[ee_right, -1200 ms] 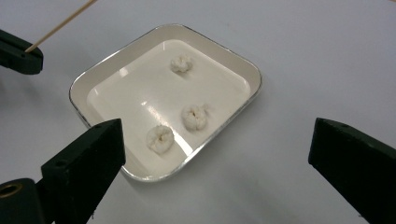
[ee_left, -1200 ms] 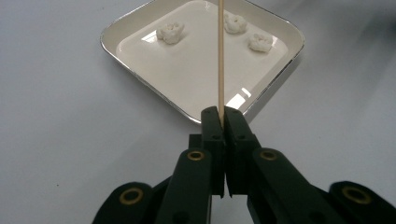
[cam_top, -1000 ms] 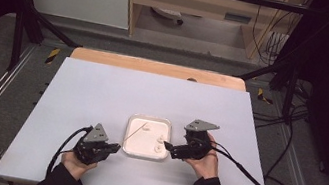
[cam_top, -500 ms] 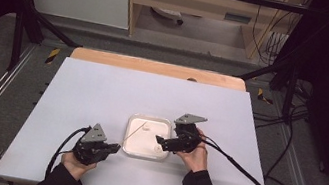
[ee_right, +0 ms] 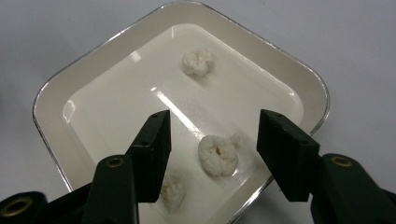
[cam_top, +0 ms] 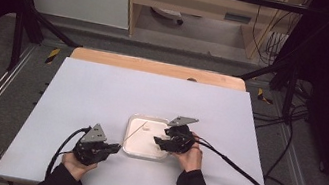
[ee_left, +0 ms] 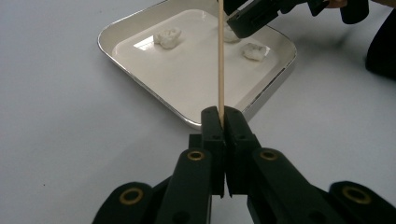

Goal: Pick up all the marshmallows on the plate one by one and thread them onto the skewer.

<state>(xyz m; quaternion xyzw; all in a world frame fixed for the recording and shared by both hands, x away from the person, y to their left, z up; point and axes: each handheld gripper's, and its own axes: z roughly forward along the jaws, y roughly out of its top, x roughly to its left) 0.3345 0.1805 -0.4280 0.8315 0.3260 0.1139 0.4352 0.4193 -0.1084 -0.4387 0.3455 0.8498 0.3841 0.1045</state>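
White morsels: three popcorn-like pieces lie in the tray (ee_right: 299, 93); the middle piece (ee_right: 217, 155) sits between the right gripper's jaws, the far piece (ee_right: 198, 62) lies towards the back, and the near piece (ee_right: 171, 193) is half hidden behind one jaw.
Wooden skewer (ee_left: 221, 56): clamped upright-looking in the left gripper (ee_left: 222, 122), whose jaws are pressed together on its base; the tip reaches over the tray.
Right gripper (ee_right: 212, 147): jaws have just been closing, pads not yet touching the middle piece, so nothing is gripped.
Step in hand: likely picking up the middle piece to thread onto the skewer.
Doing it well: centre the piece, close gently; it looks crumbly and light.
Surroundings: pale table (cam_top: 101, 92), wooden strip (cam_top: 156, 67) at its far edge, cables (cam_top: 241, 168).
Obstruction: tray wall just beside the outer jaw; near piece may be nudged.
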